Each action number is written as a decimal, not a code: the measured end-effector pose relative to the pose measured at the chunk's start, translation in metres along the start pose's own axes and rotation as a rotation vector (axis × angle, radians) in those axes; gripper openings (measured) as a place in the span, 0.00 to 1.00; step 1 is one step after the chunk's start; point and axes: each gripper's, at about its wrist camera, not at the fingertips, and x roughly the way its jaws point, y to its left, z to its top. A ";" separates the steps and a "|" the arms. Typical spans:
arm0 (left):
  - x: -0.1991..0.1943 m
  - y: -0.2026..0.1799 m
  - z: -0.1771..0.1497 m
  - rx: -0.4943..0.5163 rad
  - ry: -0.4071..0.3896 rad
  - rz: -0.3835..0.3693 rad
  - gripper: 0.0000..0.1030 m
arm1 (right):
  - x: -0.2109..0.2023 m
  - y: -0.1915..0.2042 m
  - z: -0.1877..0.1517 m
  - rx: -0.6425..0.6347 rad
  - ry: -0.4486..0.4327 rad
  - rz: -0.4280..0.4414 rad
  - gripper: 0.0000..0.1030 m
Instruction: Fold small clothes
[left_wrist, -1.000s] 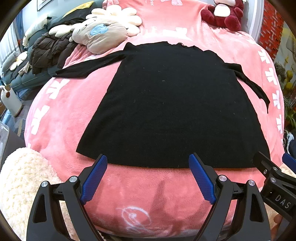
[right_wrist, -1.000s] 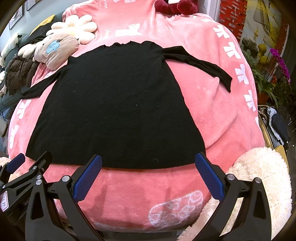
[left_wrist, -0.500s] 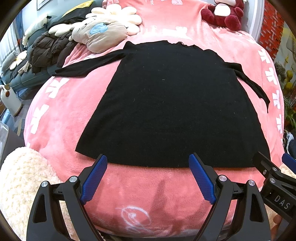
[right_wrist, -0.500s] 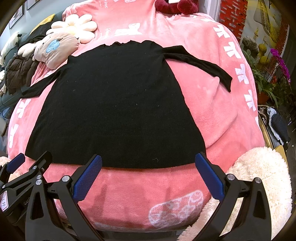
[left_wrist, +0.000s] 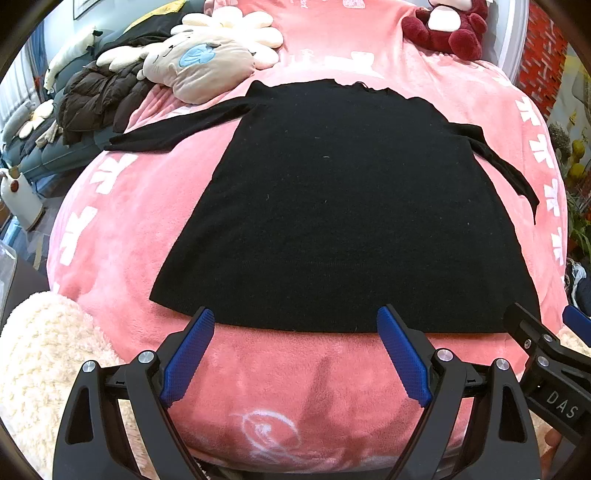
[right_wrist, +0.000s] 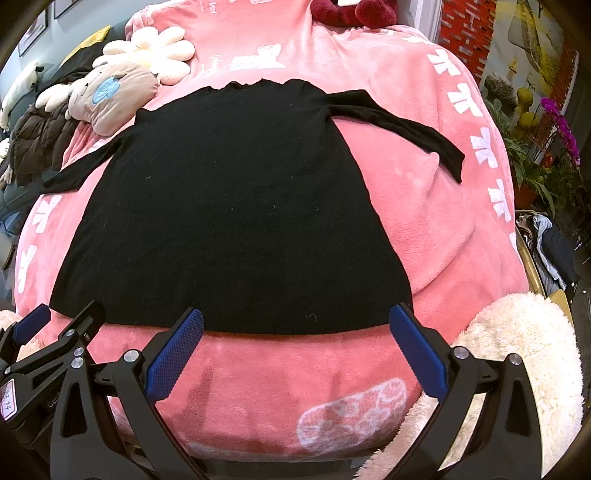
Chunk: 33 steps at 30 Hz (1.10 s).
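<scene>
A small black long-sleeved sweater (left_wrist: 343, 206) lies flat on the pink blanket (left_wrist: 122, 240), hem nearest me, both sleeves spread outward. It also shows in the right wrist view (right_wrist: 229, 214). My left gripper (left_wrist: 295, 325) is open and empty, its blue pads at the hem's left half. My right gripper (right_wrist: 295, 325) is open and empty at the hem's right half. The right gripper's tip shows at the right edge of the left wrist view (left_wrist: 546, 350).
A plush cat pillow (left_wrist: 199, 66) and flower cushion (left_wrist: 236, 26) lie beyond the left sleeve. A dark puffer jacket (left_wrist: 99, 99) sits far left. A red plush toy (left_wrist: 447, 26) is at the back. Cream fluffy fabric (right_wrist: 517, 350) lies by the near corners.
Both grippers have stayed almost still, with only a slight shift of the view. The sweater has not moved.
</scene>
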 end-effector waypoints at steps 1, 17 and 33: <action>0.001 0.000 0.000 0.001 0.000 0.001 0.84 | 0.000 0.001 0.001 0.000 0.000 0.000 0.96; 0.004 0.001 0.001 -0.003 0.009 0.000 0.85 | 0.003 0.002 -0.001 -0.002 0.010 0.003 0.96; 0.002 -0.025 0.030 0.013 0.028 -0.097 0.85 | 0.077 -0.209 0.136 0.541 -0.006 0.104 0.96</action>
